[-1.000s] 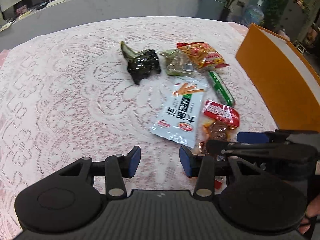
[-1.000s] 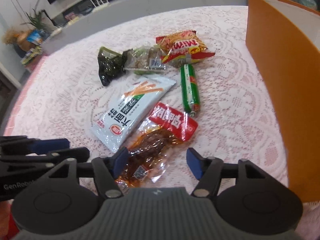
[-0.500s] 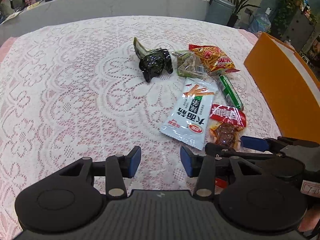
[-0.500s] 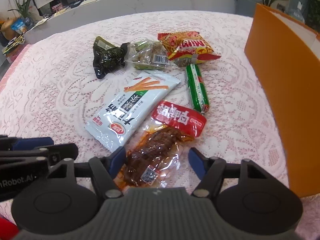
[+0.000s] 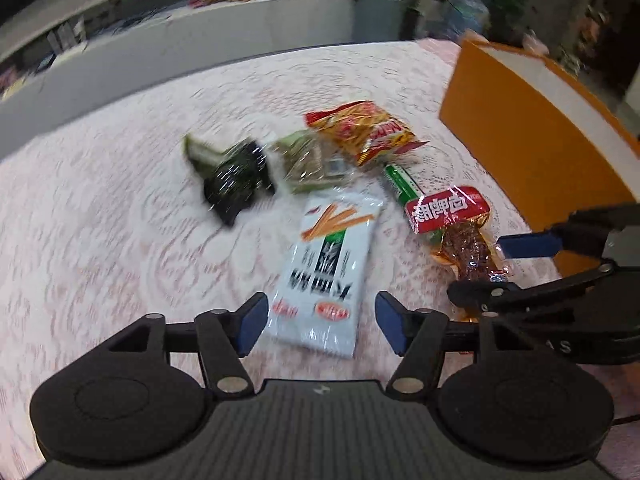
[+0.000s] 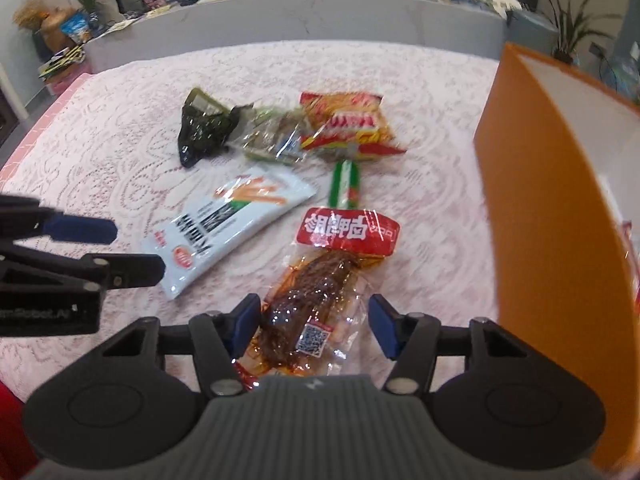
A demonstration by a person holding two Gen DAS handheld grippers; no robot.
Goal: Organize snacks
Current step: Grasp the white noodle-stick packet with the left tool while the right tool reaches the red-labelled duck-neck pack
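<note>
Several snack packs lie on the lace tablecloth. My left gripper (image 5: 319, 323) is open, its jaws on either side of the near end of a white pack (image 5: 328, 268) with Chinese text. My right gripper (image 6: 314, 326) is open, its jaws on either side of a clear pack of brown meat with a red label (image 6: 320, 280). Farther off lie a green sausage stick (image 6: 346, 182), a red and yellow chip bag (image 6: 352, 128), a clear greenish pack (image 6: 276, 138) and a dark green pack (image 6: 202, 128). The right gripper shows in the left wrist view (image 5: 508, 272), and the left gripper in the right wrist view (image 6: 120, 248).
An orange box (image 6: 552, 208) with a white inside stands at the table's right. A grey counter (image 6: 320, 12) with clutter runs behind the table. The table's pink edge (image 6: 48, 120) shows at the left.
My left gripper has moved right and forward, so that the white pack's end now lies between its jaws, and they have opened wider. My right gripper has moved a little forward over the meat pack.
</note>
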